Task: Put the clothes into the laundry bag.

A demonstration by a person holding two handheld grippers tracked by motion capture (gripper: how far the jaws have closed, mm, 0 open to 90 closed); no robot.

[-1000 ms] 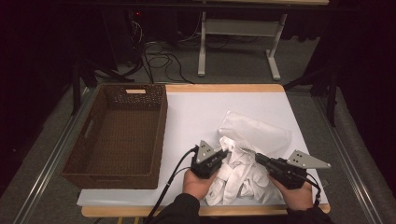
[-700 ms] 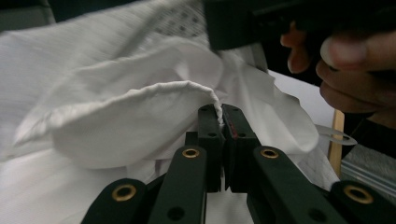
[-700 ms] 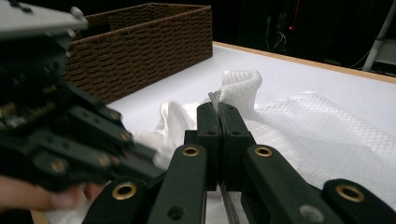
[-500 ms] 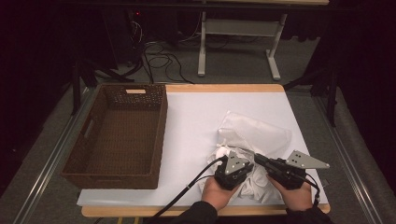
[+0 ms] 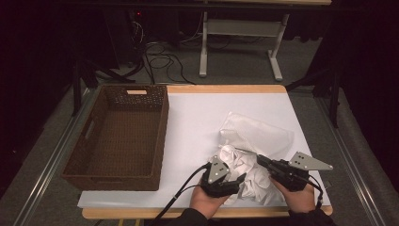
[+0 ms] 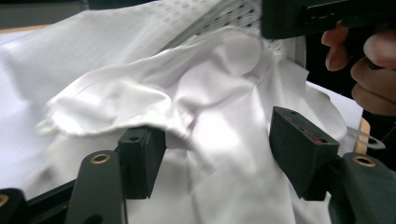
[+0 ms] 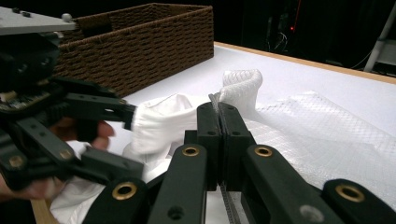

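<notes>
In the high view, the left gripper (image 5: 234, 181) sat at the near edge of the table (image 5: 226, 89), beside the crumpled white garment (image 5: 249, 172). Half a second before, it was on top of the garment, closer to the right gripper (image 5: 261, 160); now it had moved back to the left and its jaws had just been opening. The garment lay partly inside a white mesh laundry bag (image 5: 256, 134), which was spread flat farther from the person. I judge that the left gripper had let go of one fold and was preparing a new grip, so the work of pushing the garment into the bag was not finished.

In the left gripper view, the jaws stood apart with the garment (image 6: 205, 93) between and behind them; the pads did not press on it. The mesh bag (image 6: 224, 14) appeared above, under the right gripper (image 6: 327, 16).

In the right gripper view, the jaws were fully closed on the edge of the mesh bag (image 7: 240, 86), holding its mouth lifted. The garment (image 7: 163, 123) lay just left of them, next to the left gripper (image 7: 119, 140). The brown wicker basket (image 7: 140, 42) stood behind, well apart from the work, and nothing blocked the way.
</notes>
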